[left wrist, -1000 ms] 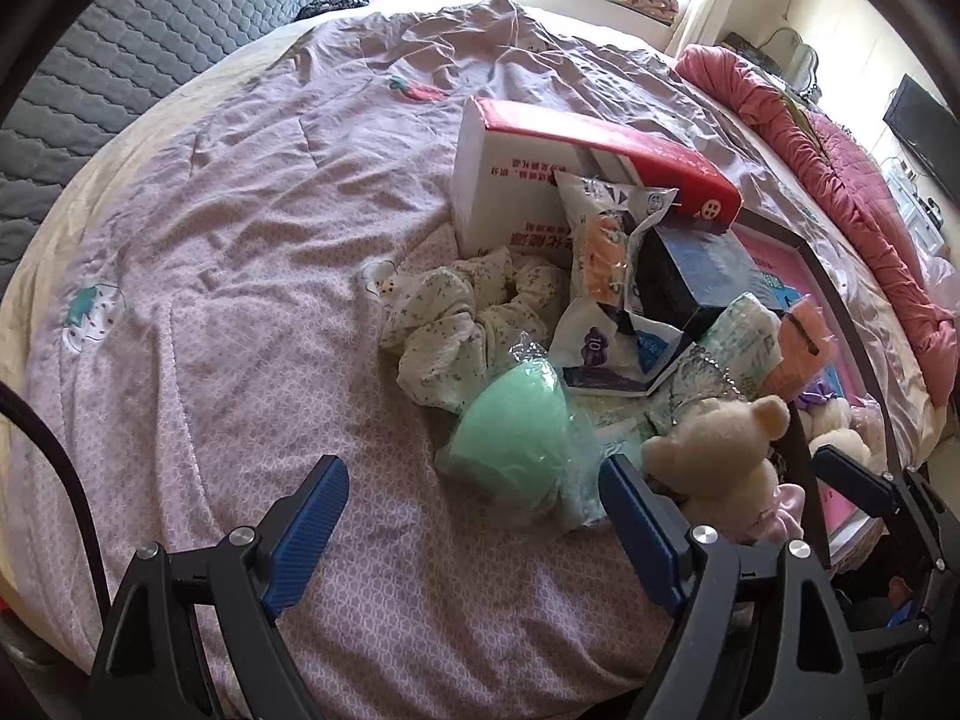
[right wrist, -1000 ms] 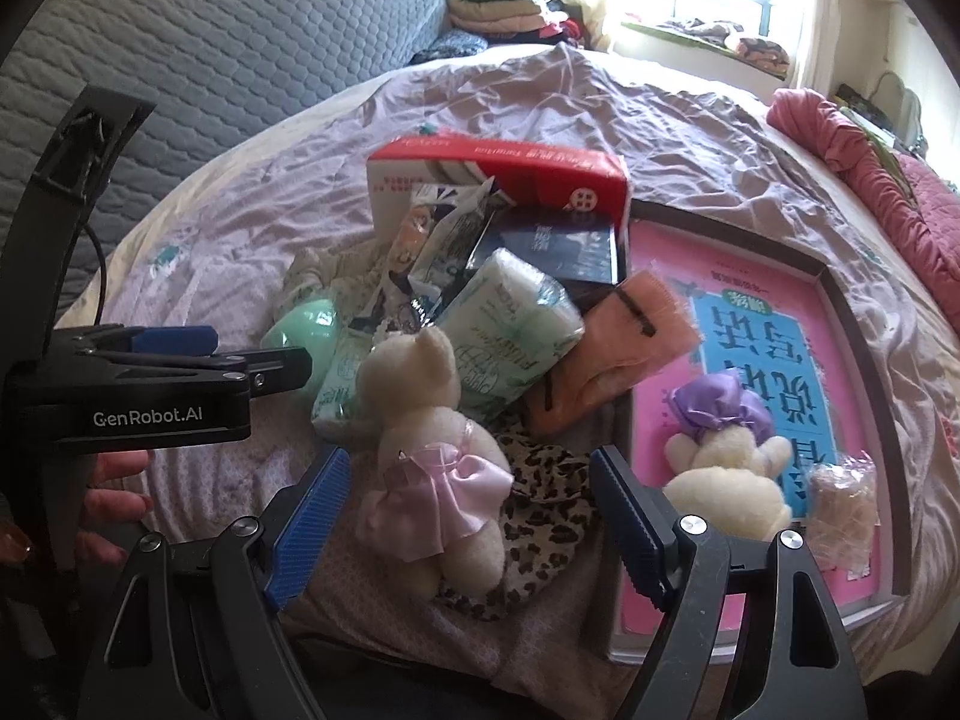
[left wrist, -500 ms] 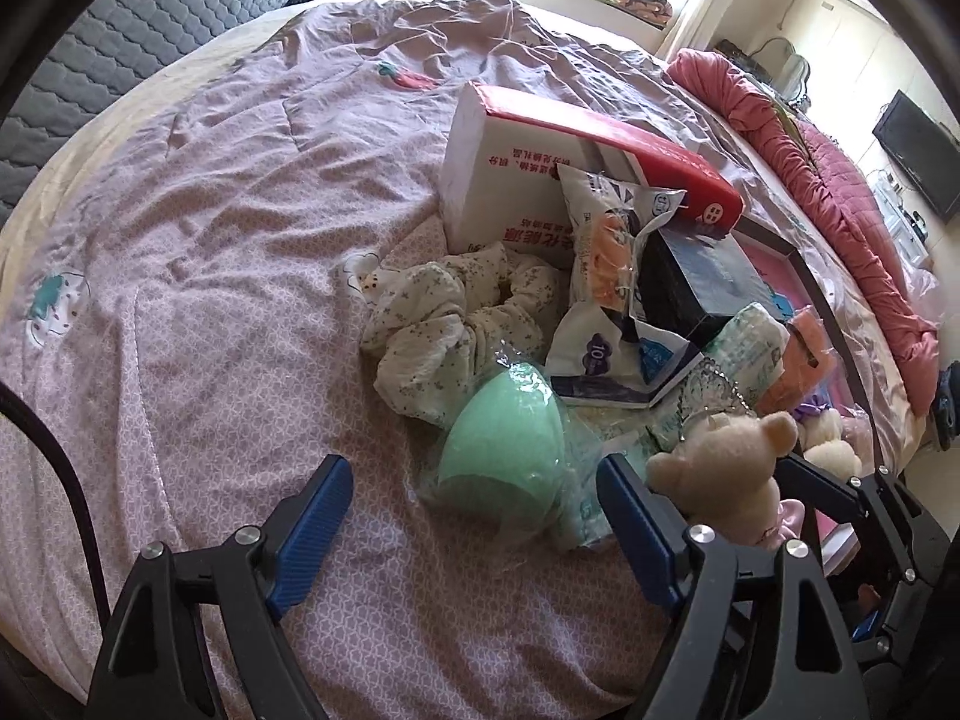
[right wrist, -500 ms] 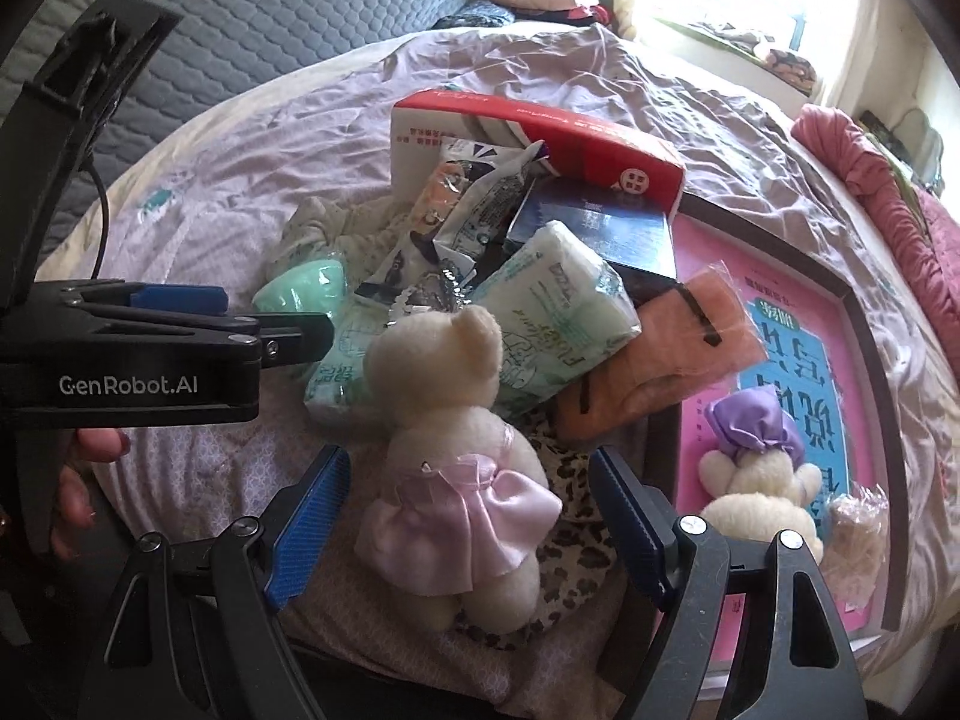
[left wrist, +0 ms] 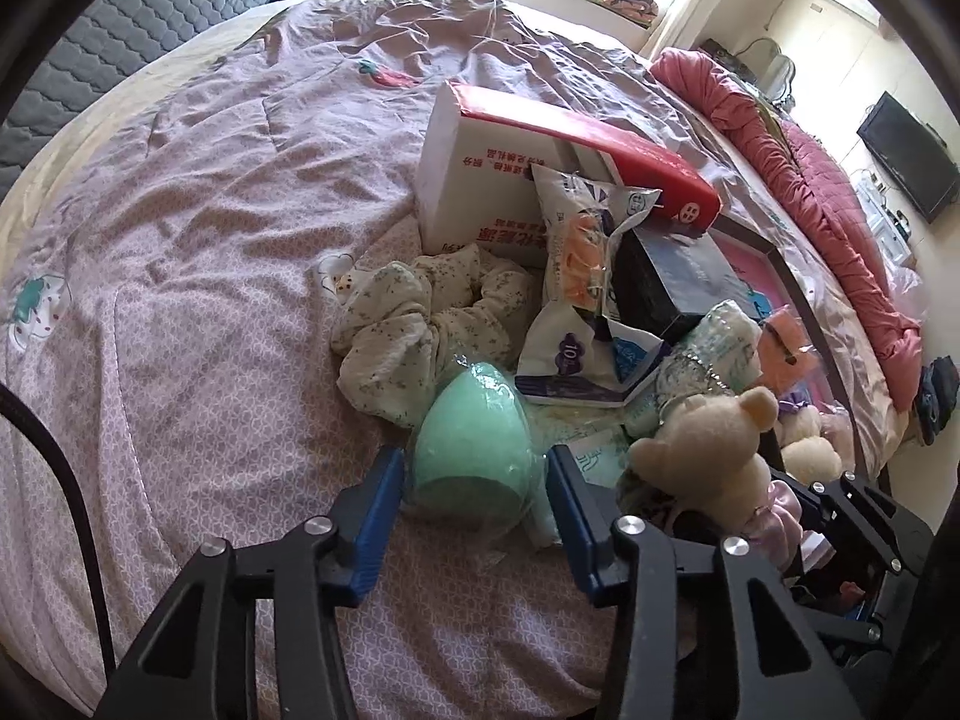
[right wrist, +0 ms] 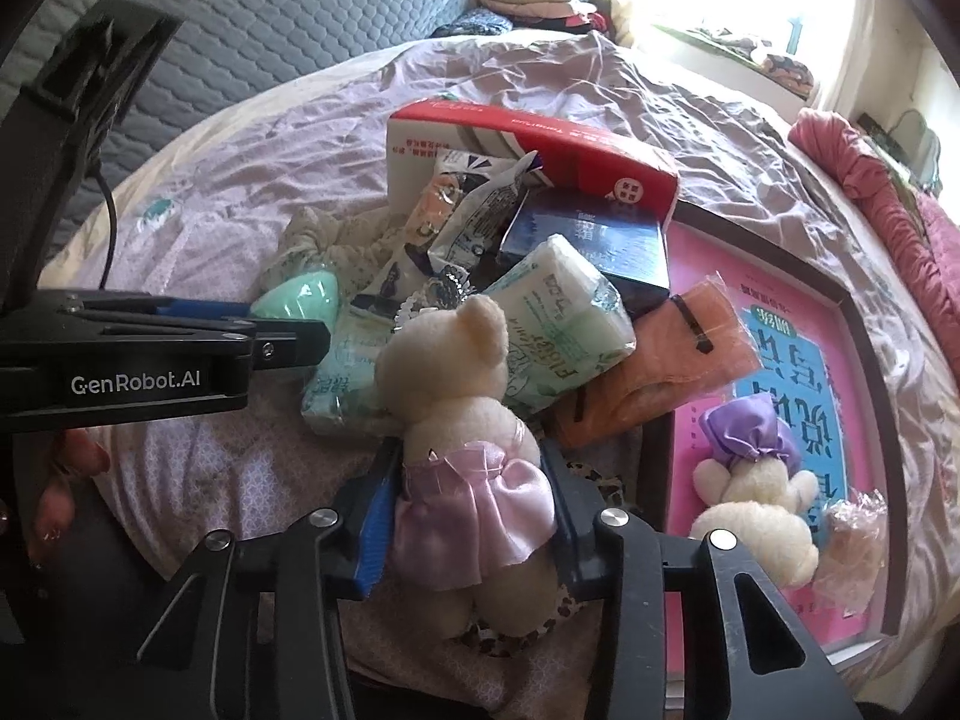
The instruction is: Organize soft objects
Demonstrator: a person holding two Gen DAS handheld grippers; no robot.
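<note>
The left gripper [left wrist: 474, 489] reaches forward low over the bed, its blue pads narrowed onto the sides of a mint-green egg-shaped sponge [left wrist: 474, 450] in clear wrap, which sits between them on the lilac quilt [left wrist: 180, 240]. The right gripper [right wrist: 471, 516] points the same way just to its right, its pads pressed against the waist of a cream teddy bear in a pink satin skirt [right wrist: 462, 420] that lies on a leopard-print cloth [right wrist: 576, 474].

Half a second ago both sets of jaws stood wide, with the sponge and the bear loose between them; now each has closed in on its object, and both tools have pushed a little further into the pile.

Around them the heap is crowded. A floral cloth [left wrist: 414, 324] lies bunched behind the sponge. A green tissue pack [right wrist: 558, 324] leans against the bear's head, with an orange cloth in plastic [right wrist: 666, 360] beside it. Behind stand a red and white carton [right wrist: 528, 144], a dark blue box [right wrist: 588, 240] and a torn snack bag [left wrist: 582, 252]. To the right, on a pink framed board [right wrist: 852, 372], rests a second small plush with a purple bow [right wrist: 750, 480]
</note>
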